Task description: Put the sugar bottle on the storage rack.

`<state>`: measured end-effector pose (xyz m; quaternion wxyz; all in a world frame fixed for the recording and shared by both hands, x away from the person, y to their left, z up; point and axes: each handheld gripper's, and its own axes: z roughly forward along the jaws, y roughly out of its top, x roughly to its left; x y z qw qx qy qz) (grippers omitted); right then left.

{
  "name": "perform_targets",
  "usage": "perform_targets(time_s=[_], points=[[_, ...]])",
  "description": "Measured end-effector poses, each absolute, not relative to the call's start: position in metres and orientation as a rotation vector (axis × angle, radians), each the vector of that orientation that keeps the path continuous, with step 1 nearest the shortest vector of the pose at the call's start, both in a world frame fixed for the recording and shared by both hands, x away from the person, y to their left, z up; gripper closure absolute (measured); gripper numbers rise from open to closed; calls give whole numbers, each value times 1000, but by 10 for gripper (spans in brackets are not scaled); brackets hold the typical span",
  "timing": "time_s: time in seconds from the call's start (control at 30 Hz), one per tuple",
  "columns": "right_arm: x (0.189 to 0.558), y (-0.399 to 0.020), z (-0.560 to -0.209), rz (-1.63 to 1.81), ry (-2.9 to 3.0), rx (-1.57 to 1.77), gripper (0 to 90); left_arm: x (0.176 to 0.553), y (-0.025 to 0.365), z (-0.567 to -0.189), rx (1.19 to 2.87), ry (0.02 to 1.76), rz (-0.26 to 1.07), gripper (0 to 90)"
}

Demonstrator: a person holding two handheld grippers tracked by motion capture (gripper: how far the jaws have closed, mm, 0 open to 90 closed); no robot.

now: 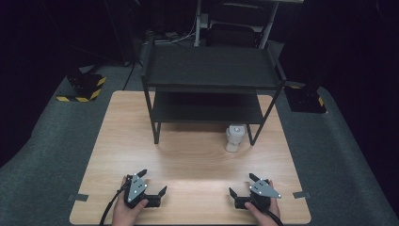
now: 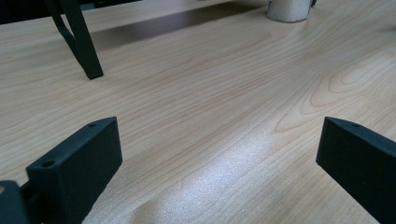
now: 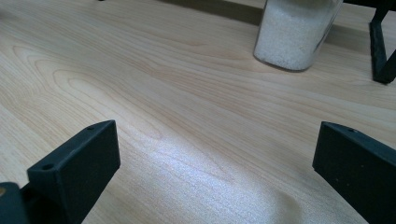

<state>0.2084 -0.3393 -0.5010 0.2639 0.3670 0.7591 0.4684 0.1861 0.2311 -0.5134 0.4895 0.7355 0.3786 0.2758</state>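
A clear jar of white grains (image 1: 234, 138) stands on the wooden table (image 1: 188, 155), beside the right front leg of a black two-tier shelf (image 1: 209, 66). My left gripper (image 1: 153, 182) rests open near the table's front edge at the left, with nothing between its jaws. My right gripper (image 1: 241, 184) rests open at the front right, also holding nothing. In the left gripper view, the left gripper (image 2: 218, 135) faces bare wood, with the jar (image 2: 289, 9) far off at the top right. In the right gripper view, the right gripper (image 3: 215, 135) points toward the jar (image 3: 294, 35), which stands well ahead.
The shelf's legs (image 2: 81, 42) (image 3: 383, 51) stand on the table's back half; both of its tiers look bare. Grey carpet surrounds the table, with black blocks marked by yellow stripes (image 1: 84, 87) at the back left and right. Tape tabs mark the table's front corners.
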Motion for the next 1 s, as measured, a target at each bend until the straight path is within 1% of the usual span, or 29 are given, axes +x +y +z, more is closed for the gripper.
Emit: perform_targets(time_s=[0.8,1.0], points=[[206,-336,-502,1258,2024,999,4,185,230,-513,1790,924,679,5],[208,-335,-497,1268,2017,1021,4,185,230,-513,1789,923,674,5]])
